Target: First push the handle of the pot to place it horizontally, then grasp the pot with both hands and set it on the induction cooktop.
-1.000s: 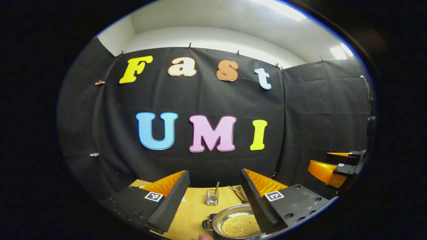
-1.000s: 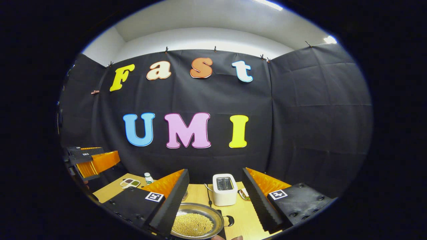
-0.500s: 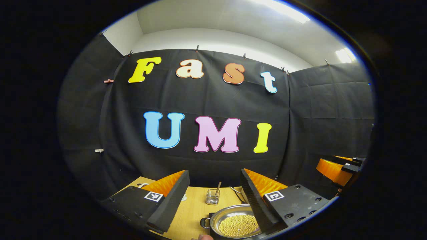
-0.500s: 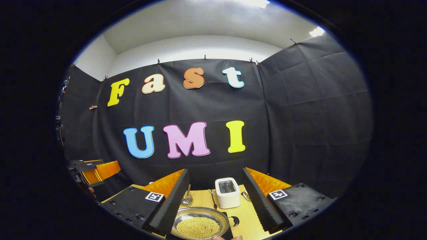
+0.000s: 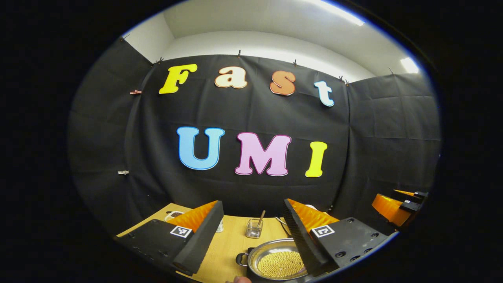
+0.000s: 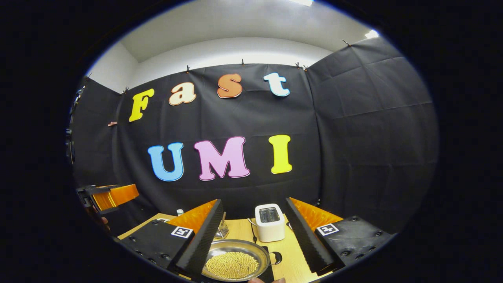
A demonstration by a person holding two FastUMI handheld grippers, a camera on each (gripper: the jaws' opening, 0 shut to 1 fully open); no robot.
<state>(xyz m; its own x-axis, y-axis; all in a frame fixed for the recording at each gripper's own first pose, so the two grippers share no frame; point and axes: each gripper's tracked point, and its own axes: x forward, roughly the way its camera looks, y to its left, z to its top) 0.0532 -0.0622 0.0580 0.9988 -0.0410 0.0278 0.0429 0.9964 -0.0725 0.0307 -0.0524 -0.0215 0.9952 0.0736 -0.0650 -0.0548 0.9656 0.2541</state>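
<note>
Pale wood desk (image 5: 232, 245) carries the steel pot (image 6: 235, 264) of yellow beads at its near edge, toaster (image 6: 269, 222) towards the far edge. Both grippers hang high, aimed level at the wall, none touching the pot. Left gripper (image 5: 251, 232) gapes wide; right gripper (image 6: 253, 232) gapes wide too. Best play: dip low, nudge the small black handle (image 6: 276, 258) gently sideways, fingers clear of the rim.

left tongs (image 5: 253, 236) swung left | right tongs (image 6: 253, 236) tipped up then eased | pot (image 5: 279, 264) drifted slightly
</note>
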